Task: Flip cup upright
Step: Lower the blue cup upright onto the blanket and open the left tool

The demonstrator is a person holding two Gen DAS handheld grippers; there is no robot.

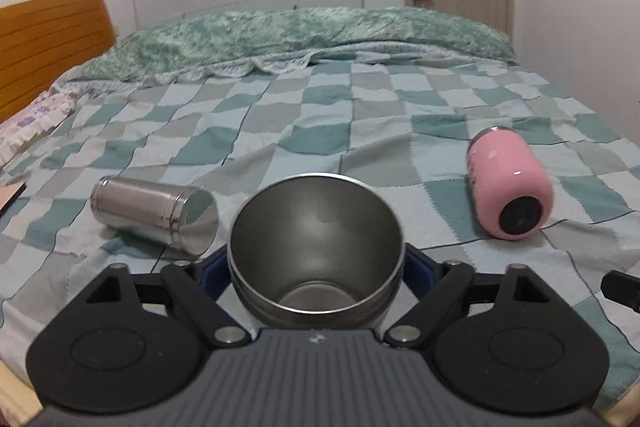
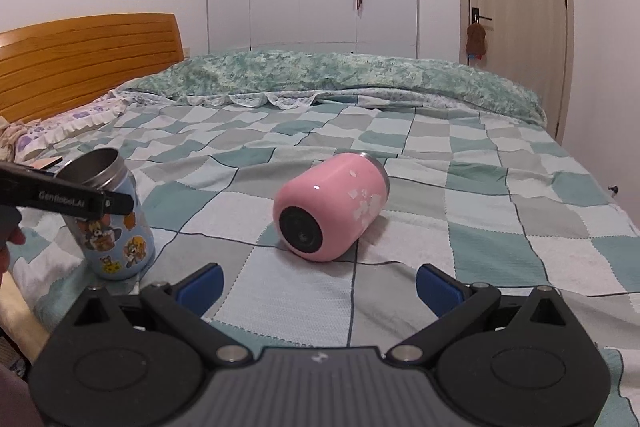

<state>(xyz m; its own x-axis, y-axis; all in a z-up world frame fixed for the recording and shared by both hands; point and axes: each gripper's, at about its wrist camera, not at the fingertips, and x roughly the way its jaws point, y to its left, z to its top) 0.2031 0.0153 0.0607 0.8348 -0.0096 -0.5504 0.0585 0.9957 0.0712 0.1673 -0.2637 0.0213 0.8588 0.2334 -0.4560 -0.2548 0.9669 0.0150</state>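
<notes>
My left gripper point(image 1: 316, 267) is shut on a blue cartoon-sticker cup point(image 1: 316, 251), whose open steel mouth faces my camera. In the right wrist view that cup point(image 2: 116, 239) stands nearly upright on the bed at the left, with the left gripper's finger point(image 2: 80, 203) across it. A pink cup point(image 2: 328, 207) lies on its side in the middle of the bed, black base toward my open right gripper point(image 2: 318, 281), a little beyond its fingertips. It also shows in the left wrist view point(image 1: 510, 183). A steel cup point(image 1: 154, 213) lies on its side at the left.
The bed has a checked green and white cover point(image 2: 480, 227). A rolled green quilt point(image 2: 340, 75) lies along the far side. A wooden headboard point(image 2: 80, 63) and a frilled pillow point(image 2: 60, 131) are at the left. A wardrobe and a door stand behind.
</notes>
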